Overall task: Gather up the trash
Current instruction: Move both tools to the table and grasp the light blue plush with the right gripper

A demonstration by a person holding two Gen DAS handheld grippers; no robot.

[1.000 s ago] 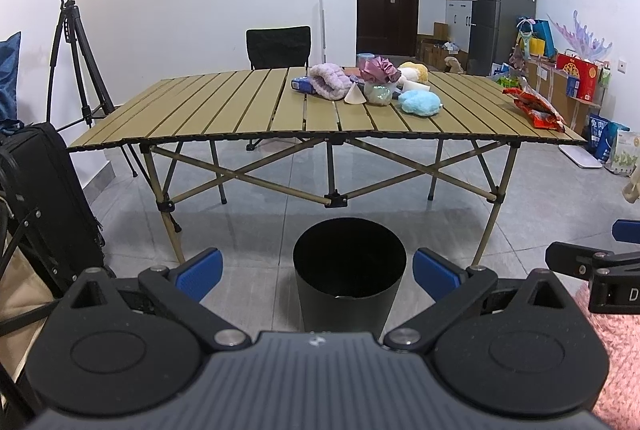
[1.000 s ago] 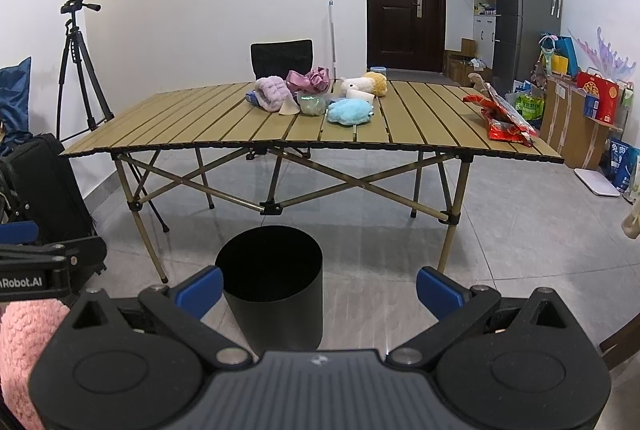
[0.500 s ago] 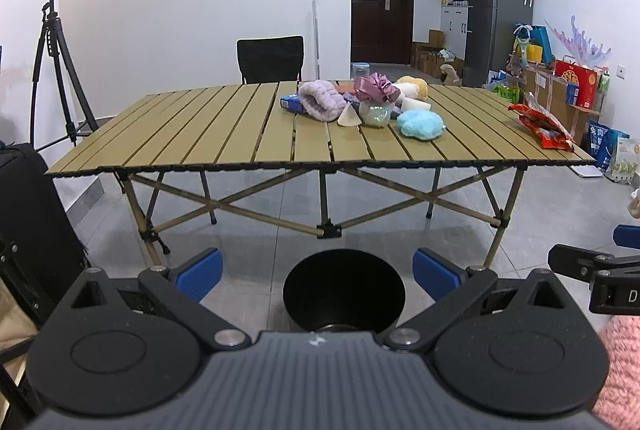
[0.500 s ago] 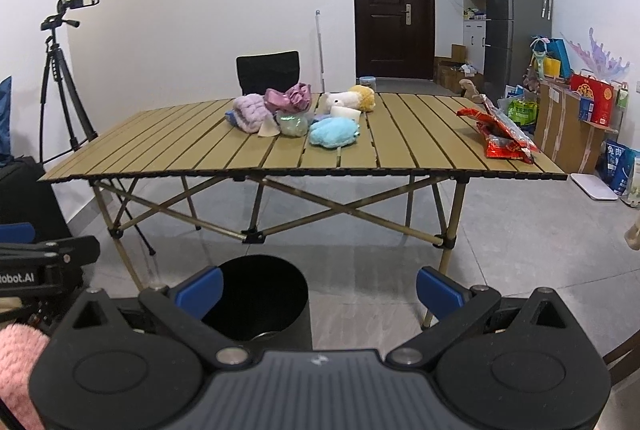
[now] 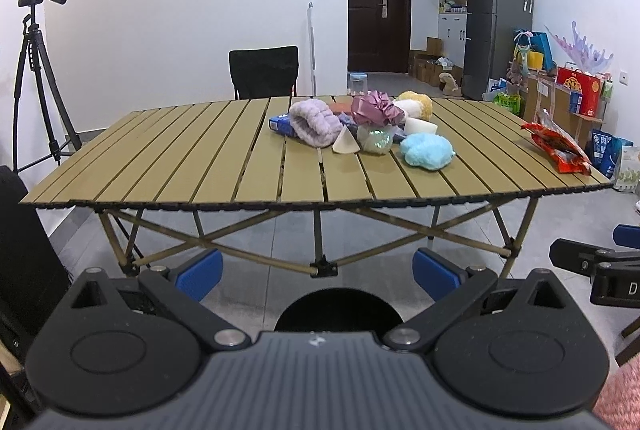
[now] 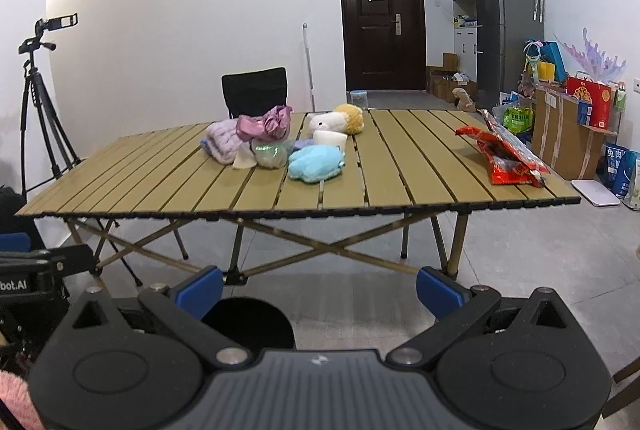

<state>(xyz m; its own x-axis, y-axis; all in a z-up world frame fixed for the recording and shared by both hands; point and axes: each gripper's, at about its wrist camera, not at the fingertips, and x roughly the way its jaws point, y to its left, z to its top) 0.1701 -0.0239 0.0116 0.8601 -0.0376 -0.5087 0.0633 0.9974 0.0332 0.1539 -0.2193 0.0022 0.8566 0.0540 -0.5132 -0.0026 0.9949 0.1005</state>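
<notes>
Trash means the red wrapper (image 6: 505,156) at the desk's (image 5: 224,166) right end, apart from the soft toys (image 5: 427,151) mid-desk. Bin (image 5: 338,310) sits on the floor beneath both grippers, left (image 5: 318,272) and right (image 6: 319,284), jaws released, ready to receive it.

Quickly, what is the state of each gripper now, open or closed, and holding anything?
Left gripper: open, holding nothing.
Right gripper: open, holding nothing.
</notes>
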